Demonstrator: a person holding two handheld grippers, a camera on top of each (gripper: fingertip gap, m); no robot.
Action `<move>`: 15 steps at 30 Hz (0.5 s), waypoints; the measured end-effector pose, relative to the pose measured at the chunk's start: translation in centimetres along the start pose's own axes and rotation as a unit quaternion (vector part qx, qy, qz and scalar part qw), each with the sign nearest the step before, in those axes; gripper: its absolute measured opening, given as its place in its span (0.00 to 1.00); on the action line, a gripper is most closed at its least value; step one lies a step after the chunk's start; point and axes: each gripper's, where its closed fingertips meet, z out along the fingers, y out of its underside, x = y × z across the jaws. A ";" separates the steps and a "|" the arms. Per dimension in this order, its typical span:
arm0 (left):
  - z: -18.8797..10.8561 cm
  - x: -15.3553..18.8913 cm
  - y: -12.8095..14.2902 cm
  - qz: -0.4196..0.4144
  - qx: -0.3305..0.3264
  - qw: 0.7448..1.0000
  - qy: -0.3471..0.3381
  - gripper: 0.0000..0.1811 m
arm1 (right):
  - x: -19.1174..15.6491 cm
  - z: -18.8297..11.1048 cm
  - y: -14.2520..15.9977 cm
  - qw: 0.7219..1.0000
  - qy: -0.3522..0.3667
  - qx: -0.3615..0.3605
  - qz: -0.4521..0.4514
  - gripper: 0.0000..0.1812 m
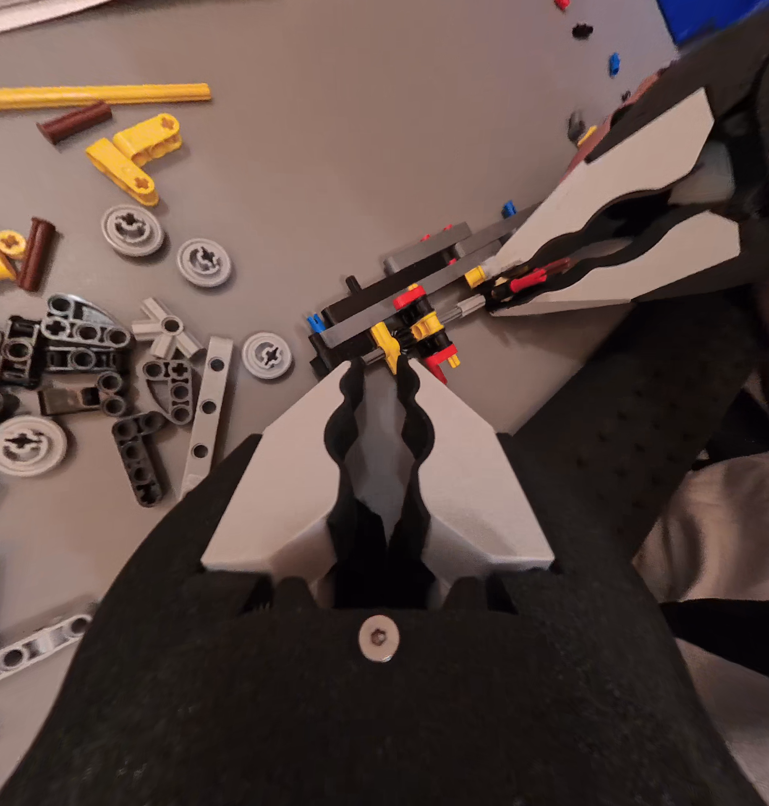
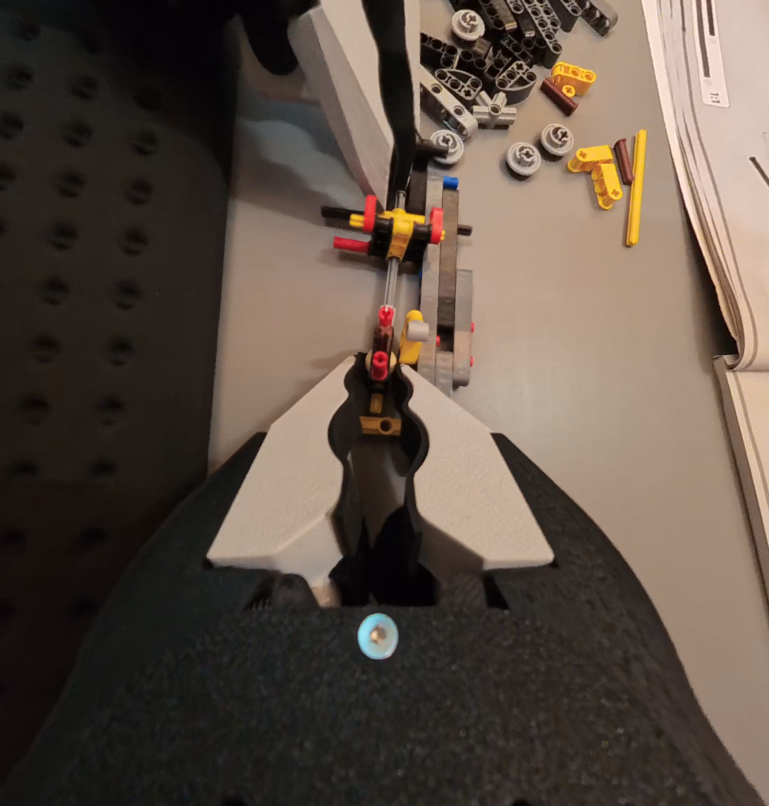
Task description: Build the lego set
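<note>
The partly built lego assembly (image 1: 417,270) of grey and black beams with yellow, red and blue pins lies on the grey table (image 1: 330,152). A thin grey axle (image 2: 390,288) runs along its near side through a yellow and black joint (image 2: 398,231). My left gripper (image 1: 378,367) is shut on the axle's end by a yellow connector (image 1: 385,342). My right gripper (image 2: 377,370) is shut on a small piece group of red pin (image 2: 379,361), brown and yellow parts at the axle's other end. It also shows in the left wrist view (image 1: 494,288).
Loose parts lie beside the assembly: grey pulley wheels (image 1: 132,230), a pile of black and grey beams (image 1: 68,344), yellow connectors (image 1: 134,157), brown pins (image 1: 75,122), a long yellow axle (image 1: 95,93). An open instruction booklet (image 2: 723,174) lies at the right. A black perforated surface (image 2: 90,261) borders the table. Some 8 cm of space lies between my two pairs of fingers.
</note>
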 end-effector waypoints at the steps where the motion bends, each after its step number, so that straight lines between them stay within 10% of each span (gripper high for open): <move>1: 0.0 0.0 0.0 0.016 -0.004 1.000 -0.004 0.07 | 0.0 0.0 0.0 1.000 -0.003 0.000 0.003 0.06; 15: 0.2 -0.5 0.2 0.091 -0.014 0.995 -0.036 0.03 | 0.5 0.1 0.0 1.000 0.002 -0.002 0.005 0.06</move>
